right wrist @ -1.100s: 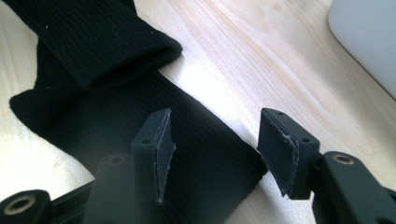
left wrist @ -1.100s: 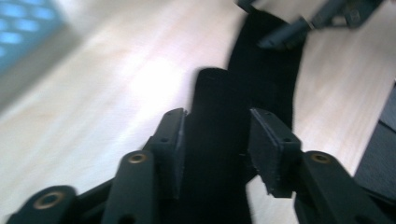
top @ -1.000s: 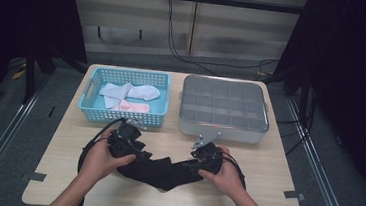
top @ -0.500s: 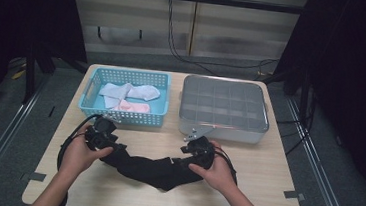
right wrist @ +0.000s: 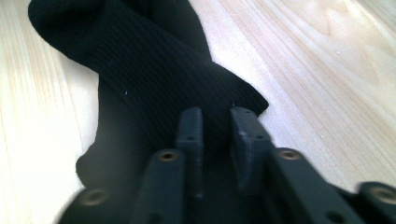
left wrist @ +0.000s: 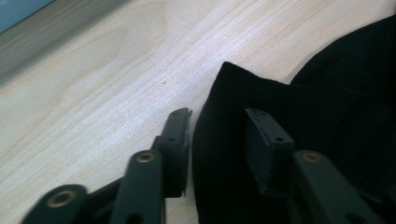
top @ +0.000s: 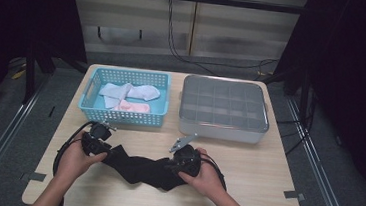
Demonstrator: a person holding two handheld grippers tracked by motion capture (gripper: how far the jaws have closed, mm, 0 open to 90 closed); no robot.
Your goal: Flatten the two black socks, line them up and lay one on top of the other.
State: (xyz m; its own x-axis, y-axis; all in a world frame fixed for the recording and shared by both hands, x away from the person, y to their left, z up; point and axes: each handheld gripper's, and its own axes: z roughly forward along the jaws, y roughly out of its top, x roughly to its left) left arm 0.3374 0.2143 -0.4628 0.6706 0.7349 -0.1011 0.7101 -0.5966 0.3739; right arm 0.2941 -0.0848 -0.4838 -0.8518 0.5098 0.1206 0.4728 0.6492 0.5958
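Note:
A black sock (top: 140,169) lies stretched across the near part of the wooden table (top: 266,160). My left gripper (top: 108,151) stands at its left end. In the left gripper view the sock's end (left wrist: 327,116) lies between the jaws of that gripper (left wrist: 217,121). They have just been closing, and a thin gap still shows beside one pad, so it is open. My right gripper (top: 172,168) is at the sock's right end. There the jaws of the gripper (right wrist: 217,119) have just closed to a narrow slot and pinch the ribbed cloth (right wrist: 154,70).
A blue basket (top: 119,116) at the back left holds pale blue socks (top: 126,92) and a pink one (top: 133,107). A grey compartment box (top: 223,109) under a clear lid stands at the back right. Cables trail from both grippers.
My left hand moved left and drew the sock out longer. My right hand came a little nearer to the front edge. Both pairs of jaws stand narrower.

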